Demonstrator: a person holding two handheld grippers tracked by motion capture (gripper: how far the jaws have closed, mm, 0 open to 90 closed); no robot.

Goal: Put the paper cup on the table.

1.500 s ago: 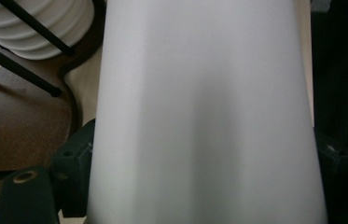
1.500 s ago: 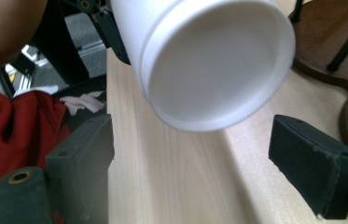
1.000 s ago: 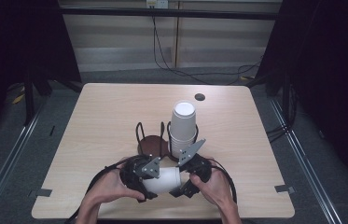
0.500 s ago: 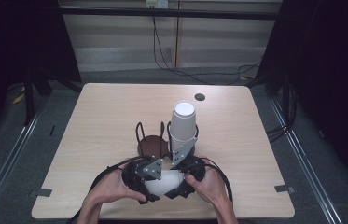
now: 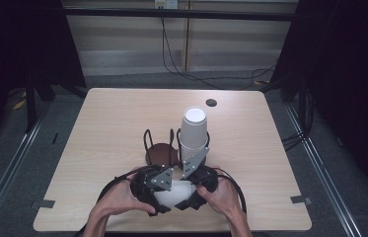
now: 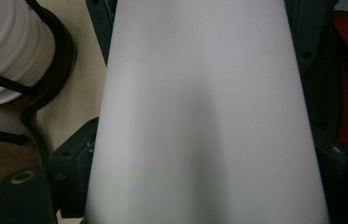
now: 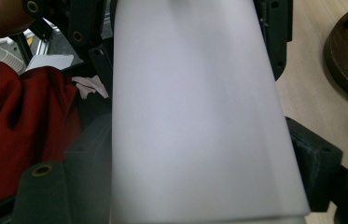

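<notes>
I hold a white cup low in the middle of the frame, between my left gripper and right gripper. Both grippers squeeze it above the worktop.

left gripper and right gripper drawn closer together, more of the white cup between them covered

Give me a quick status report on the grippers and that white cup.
Left gripper and right gripper both shut on the white cup, low over the table's near edge. Cup stack upright in the wire holder just behind. Nothing between.
</notes>
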